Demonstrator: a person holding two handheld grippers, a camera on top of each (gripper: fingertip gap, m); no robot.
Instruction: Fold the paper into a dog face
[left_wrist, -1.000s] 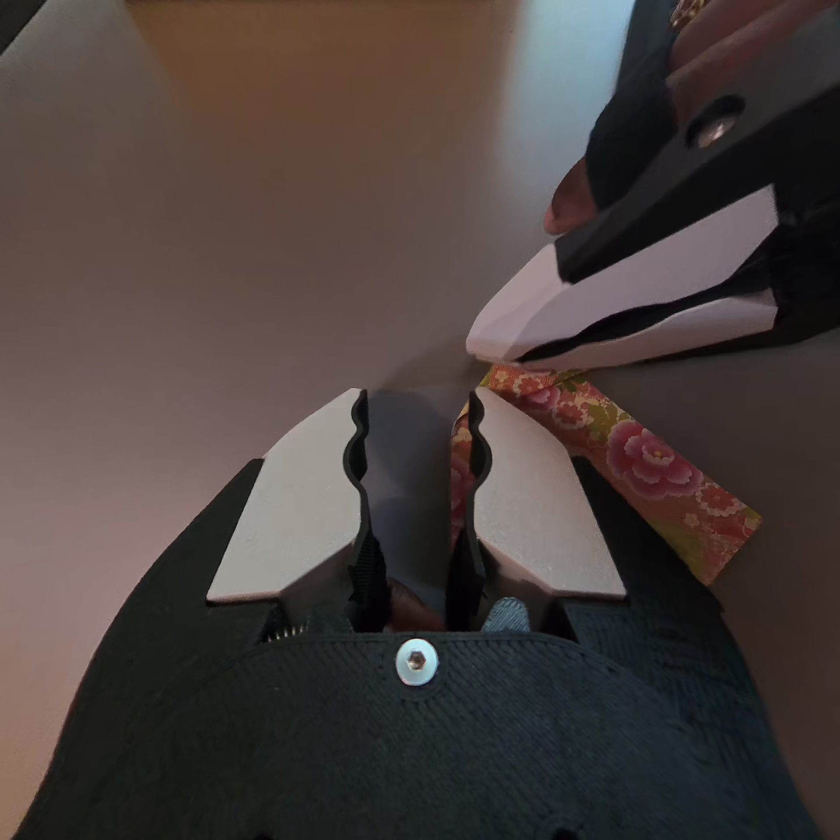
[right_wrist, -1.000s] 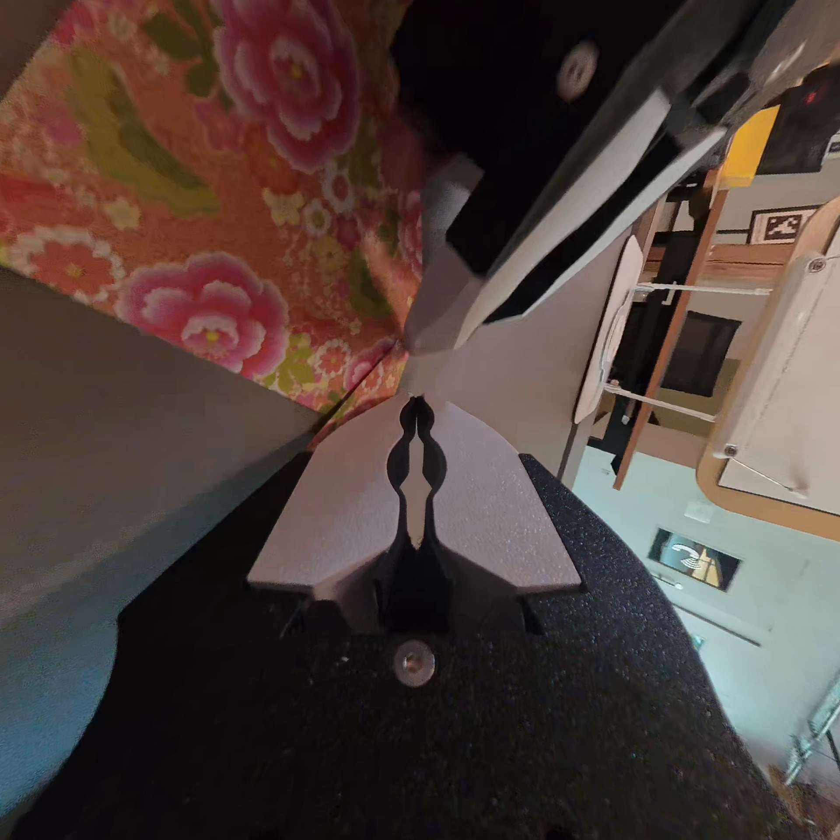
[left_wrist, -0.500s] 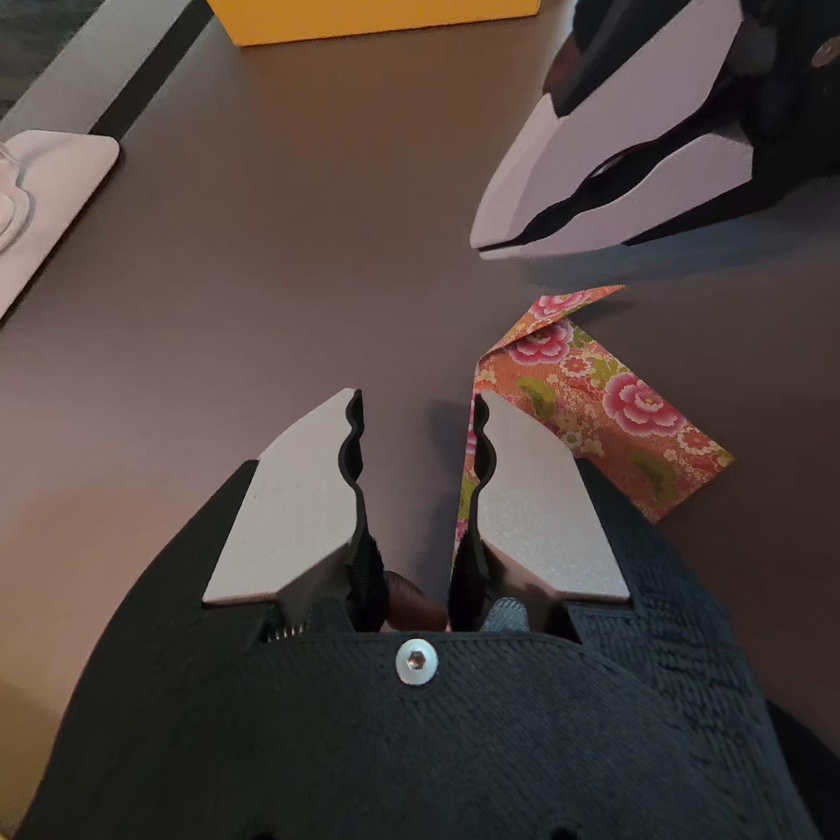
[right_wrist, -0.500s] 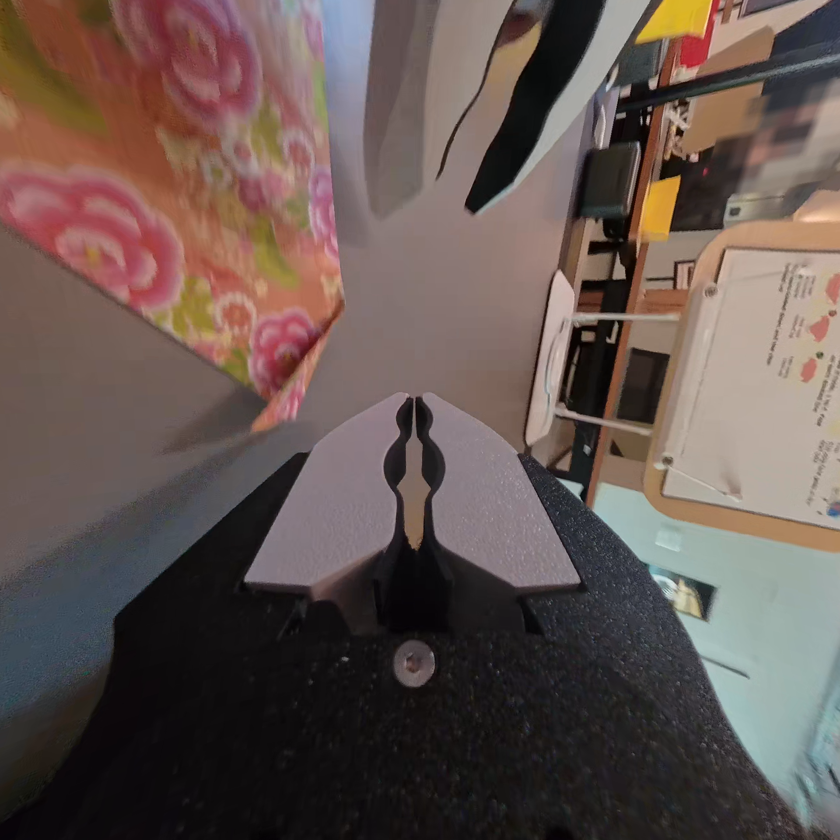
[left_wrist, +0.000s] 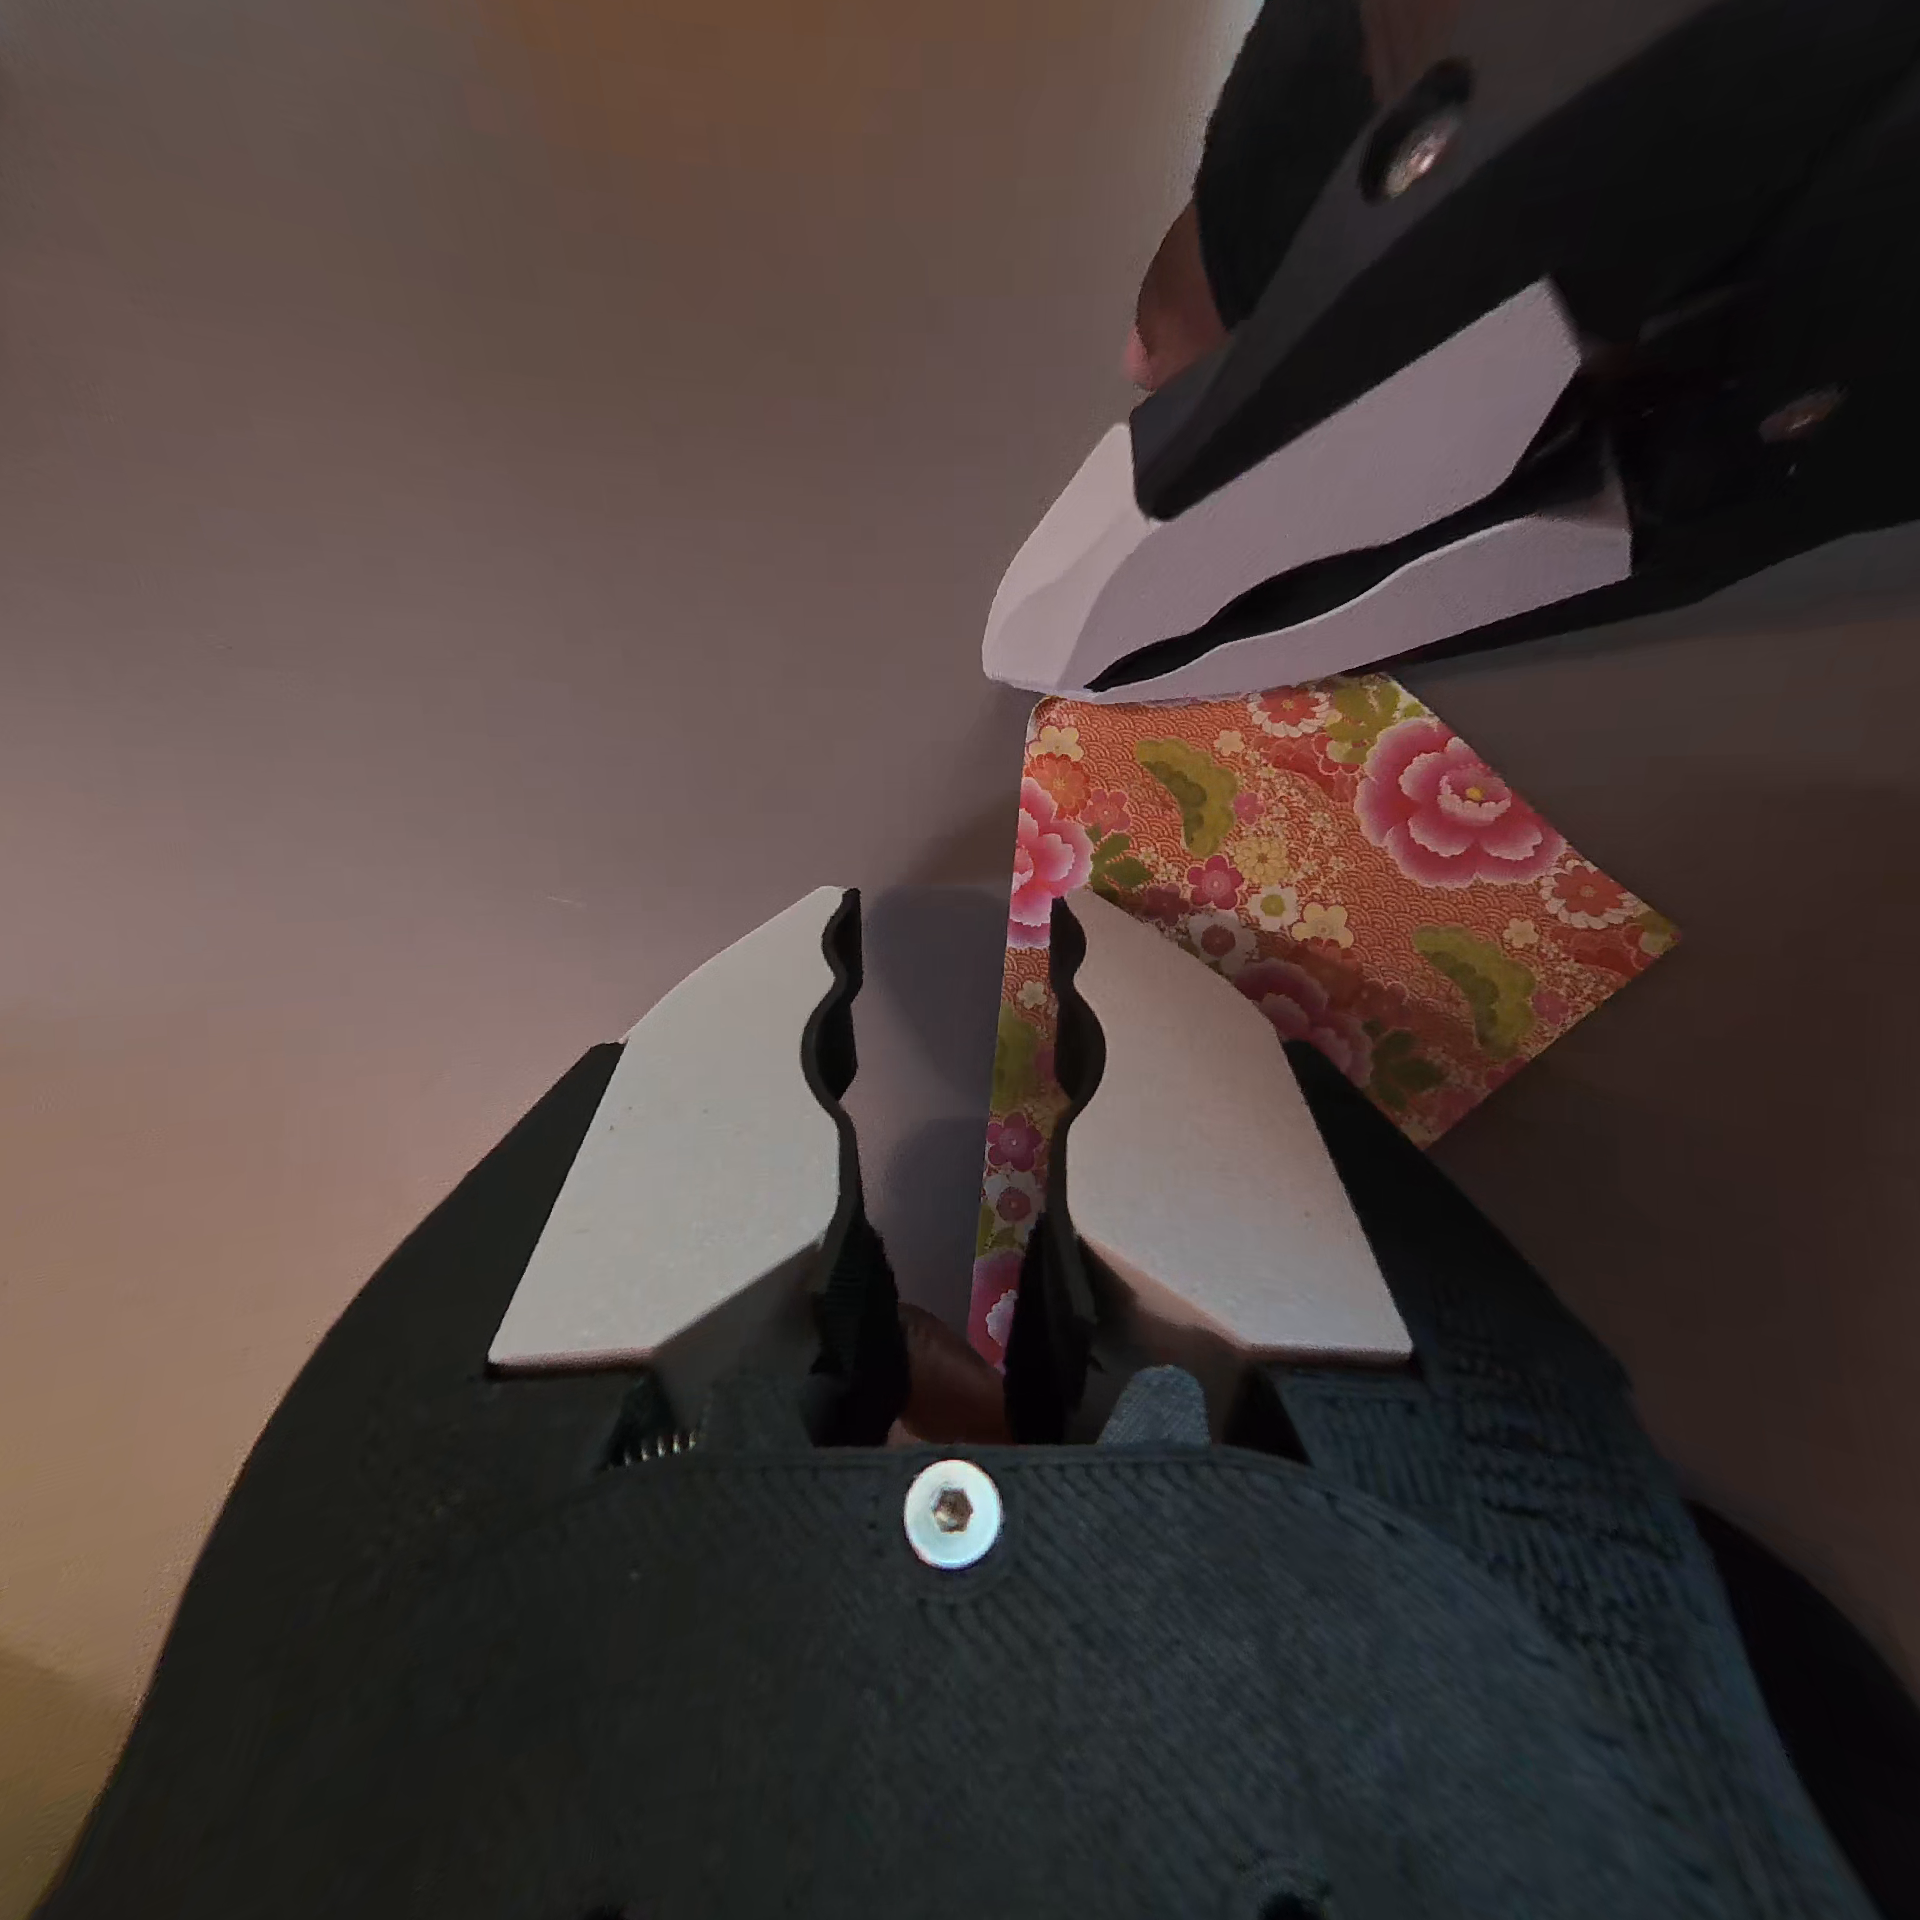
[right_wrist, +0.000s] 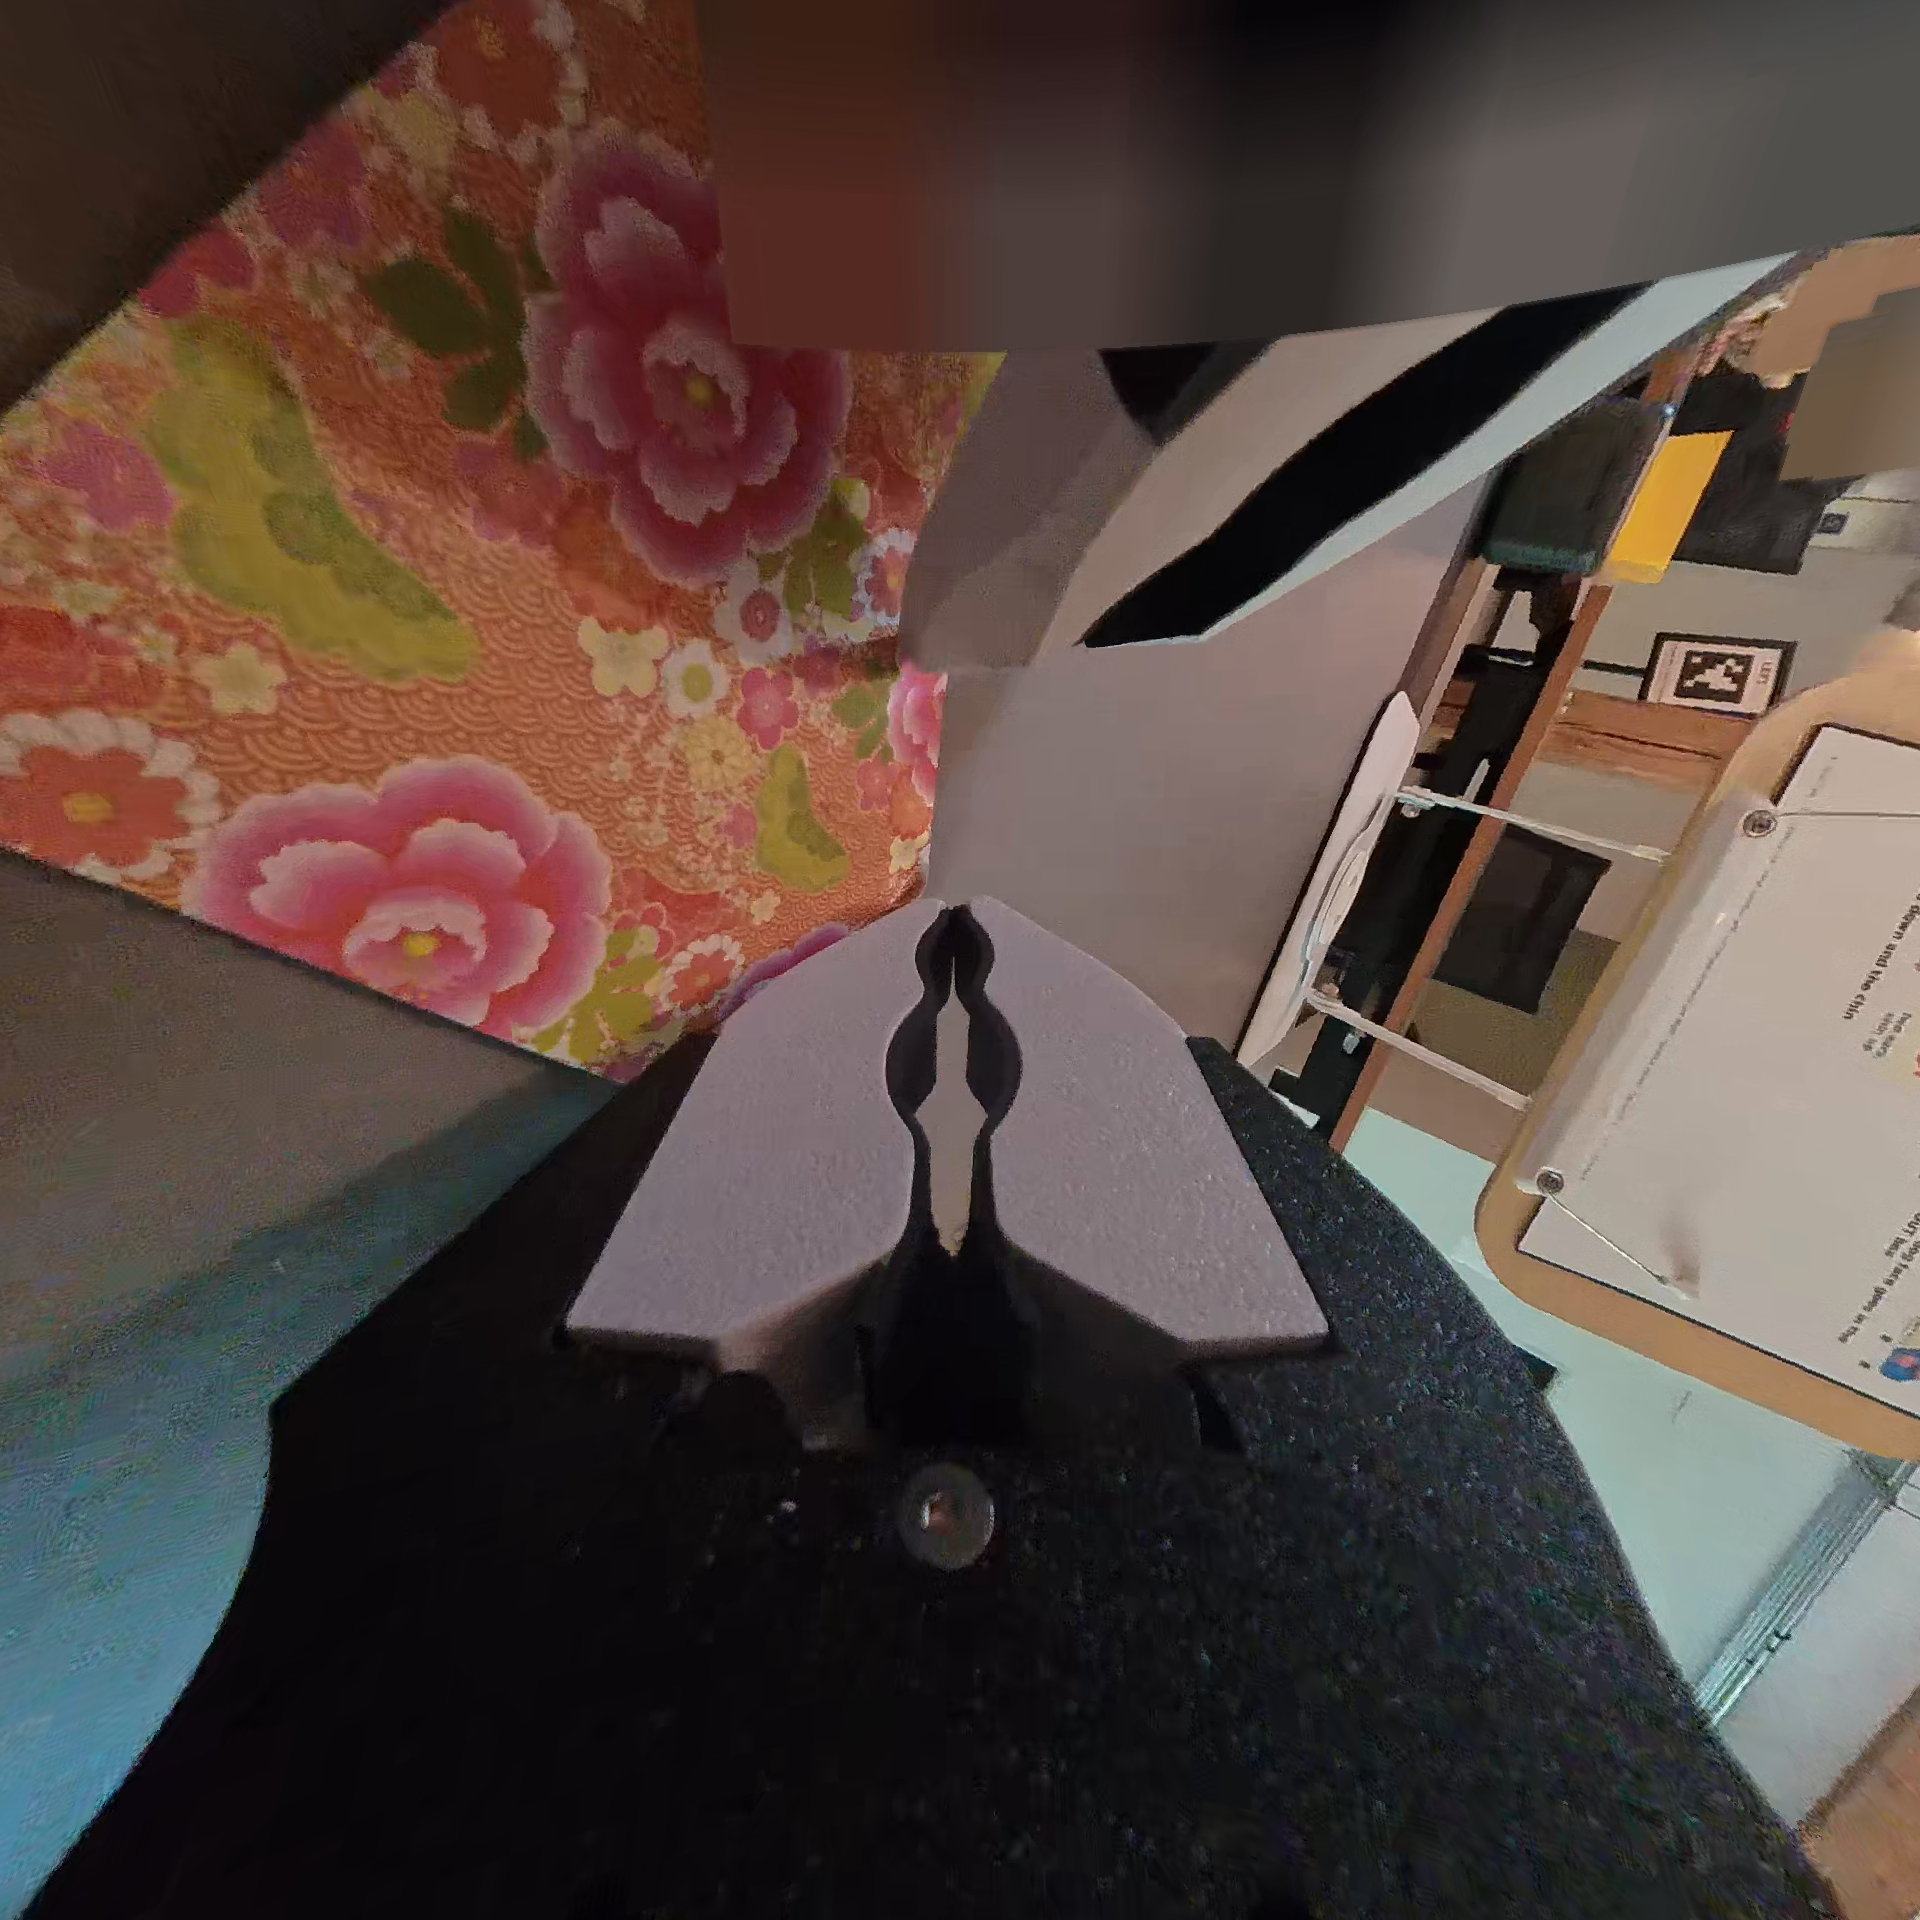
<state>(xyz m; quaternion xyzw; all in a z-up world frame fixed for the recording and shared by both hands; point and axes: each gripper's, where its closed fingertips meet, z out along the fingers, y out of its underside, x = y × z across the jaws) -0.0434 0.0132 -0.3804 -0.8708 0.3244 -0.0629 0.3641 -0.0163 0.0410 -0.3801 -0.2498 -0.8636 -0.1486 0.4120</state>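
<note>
The folded floral paper (left_wrist: 1309, 842) lies flat on the dark table (left_wrist: 520, 520). My left gripper (left_wrist: 951, 914) is open and low over the table. Its right finger (left_wrist: 1164, 1122) covers the paper's left part, and the paper's left edge runs between the two fingers. My right gripper (left_wrist: 1049, 665) comes in from the upper right, shut and empty, with its tips at the paper's far corner. In the right wrist view the shut right gripper (right_wrist: 954, 909) sits at the paper (right_wrist: 416, 623) edge, with the open left gripper (right_wrist: 1039, 634) just beyond.
In the right wrist view, off the table edge, a board with a printed sheet (right_wrist: 1714, 1039) stands on a wire stand, with a white plate-like piece (right_wrist: 1351, 862), a yellow block (right_wrist: 1673, 509) and a black-and-white marker (right_wrist: 1714, 675) behind.
Half a second ago both grippers were raised and a paper corner stood up. Now both are low again, the right tips are at the far corner and the paper lies flat.
</note>
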